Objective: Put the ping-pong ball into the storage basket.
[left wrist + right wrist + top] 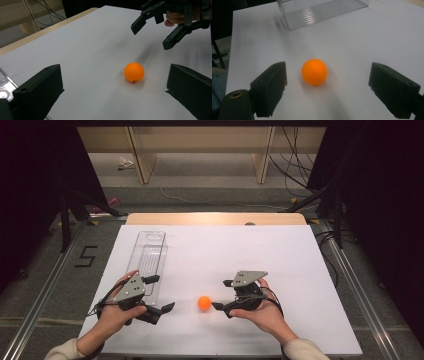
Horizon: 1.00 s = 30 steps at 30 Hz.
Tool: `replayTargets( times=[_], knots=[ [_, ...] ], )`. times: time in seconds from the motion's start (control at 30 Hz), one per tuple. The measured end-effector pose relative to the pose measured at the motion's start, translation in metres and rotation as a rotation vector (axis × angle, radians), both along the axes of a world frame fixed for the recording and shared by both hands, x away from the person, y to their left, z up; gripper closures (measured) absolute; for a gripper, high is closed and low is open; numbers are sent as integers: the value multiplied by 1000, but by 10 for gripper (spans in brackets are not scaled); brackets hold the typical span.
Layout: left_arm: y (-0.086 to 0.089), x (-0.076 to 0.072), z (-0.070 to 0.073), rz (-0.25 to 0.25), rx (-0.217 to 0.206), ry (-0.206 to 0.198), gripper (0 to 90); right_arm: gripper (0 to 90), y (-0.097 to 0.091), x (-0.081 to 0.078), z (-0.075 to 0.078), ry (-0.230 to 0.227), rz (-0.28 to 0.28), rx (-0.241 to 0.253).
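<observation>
A small orange ball (203,302) (134,72) (314,72) rests on the white table sheet (240,250), between my two grippers. My left gripper (161,293) (113,86) is open just left of the ball, its jaws wide apart and pointing at it. My right gripper (222,294) (330,85) is open just right of the ball, and the ball lies a little ahead of its jaws, nearer the left one. In the left gripper view the right gripper (152,36) hovers open beyond the ball. Neither gripper touches the ball.
A clear ribbed plastic tray (150,255) (3,85) (322,10) lies lengthwise on the left of the sheet, right behind my left gripper. The table's wooden far edge (215,218) lies beyond the sheet. Cables and stands stand on the floor around the table.
</observation>
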<state>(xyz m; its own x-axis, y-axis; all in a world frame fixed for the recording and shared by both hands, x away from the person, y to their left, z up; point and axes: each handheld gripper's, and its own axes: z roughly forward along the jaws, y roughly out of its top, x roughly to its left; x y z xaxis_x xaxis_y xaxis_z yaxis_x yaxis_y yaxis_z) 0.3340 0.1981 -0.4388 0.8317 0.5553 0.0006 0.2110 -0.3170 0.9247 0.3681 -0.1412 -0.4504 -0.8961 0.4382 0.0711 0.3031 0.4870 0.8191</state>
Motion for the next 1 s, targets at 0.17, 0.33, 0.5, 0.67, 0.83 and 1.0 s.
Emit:
replayTargets(
  times=[0.17,0.33,0.5,0.67,0.83,1.0],
  knots=[
    [0,0,0,0,2,0,0,160,10,2,-4,8,17,-8],
    [0,0,0,0,2,-1,0,160,17,3,-6,14,30,-15],
    [0,0,0,-1,1,-1,0,160,22,4,-9,21,42,-24],
    [0,0,0,-2,1,-1,0,160,24,5,-11,25,48,-31],
    [0,0,0,-2,0,-1,0,160,28,6,-13,31,55,-35],
    [0,0,0,-2,0,0,0,160,30,6,-14,30,57,-34]
  ],
)
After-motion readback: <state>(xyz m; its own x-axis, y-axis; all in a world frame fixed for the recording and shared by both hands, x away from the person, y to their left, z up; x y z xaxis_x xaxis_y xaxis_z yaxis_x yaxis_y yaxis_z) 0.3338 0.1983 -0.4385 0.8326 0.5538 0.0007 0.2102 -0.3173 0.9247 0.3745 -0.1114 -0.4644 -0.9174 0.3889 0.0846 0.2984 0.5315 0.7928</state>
